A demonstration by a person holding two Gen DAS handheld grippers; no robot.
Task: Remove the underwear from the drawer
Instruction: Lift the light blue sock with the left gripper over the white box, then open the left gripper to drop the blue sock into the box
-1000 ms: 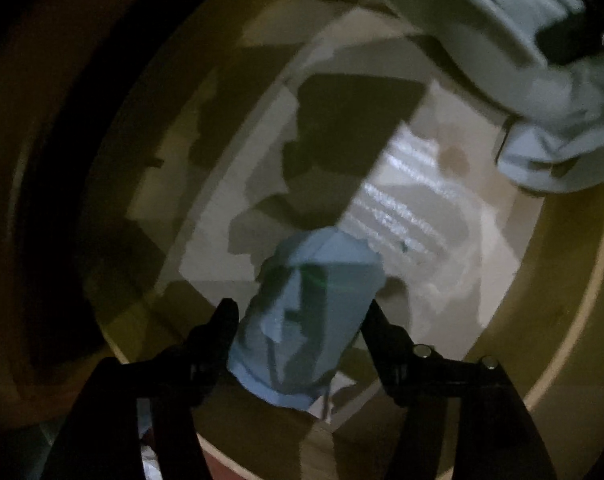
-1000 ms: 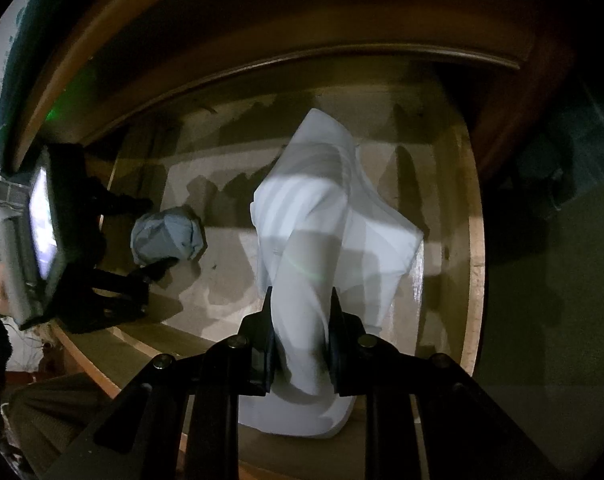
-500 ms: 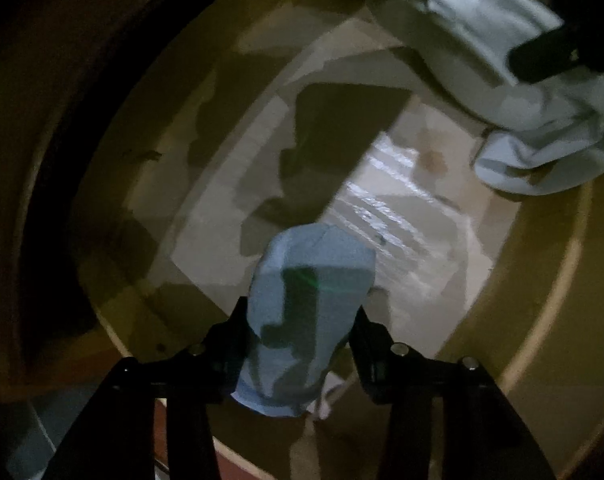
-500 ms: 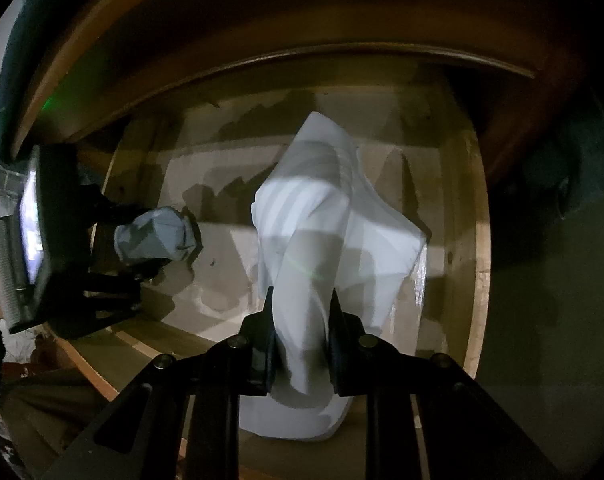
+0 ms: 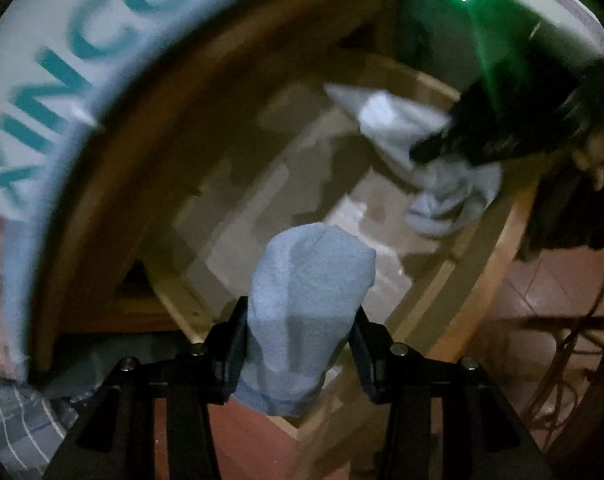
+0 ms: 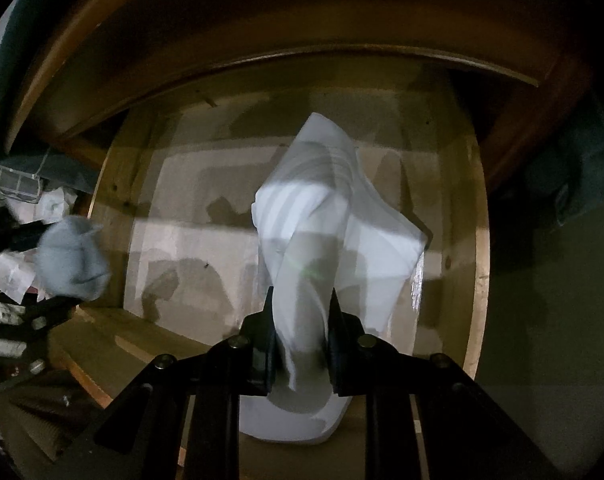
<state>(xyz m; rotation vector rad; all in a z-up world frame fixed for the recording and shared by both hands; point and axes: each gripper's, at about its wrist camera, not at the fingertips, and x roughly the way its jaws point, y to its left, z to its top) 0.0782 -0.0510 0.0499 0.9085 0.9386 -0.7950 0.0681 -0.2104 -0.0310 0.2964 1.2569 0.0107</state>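
Between left gripper point(image 5: 298, 344) fingers: blue-grey underwear point(image 5: 306, 304) bundle, clamped from both sides, lifted clear above open wooden drawer point(image 5: 478, 280). Between right gripper point(image 6: 300, 336) fingers: white underwear point(image 6: 326, 232) pinched tight, fingers narrow, cloth fanning out ahead over drawer floor, lower edge hanging below fingers. Left view blurred.

Blurred teal capitals, roughly "XINCCI", on a white curved surface point(image 5: 62, 92) up-left of the left claw; ends cut off. Nothing else legible.
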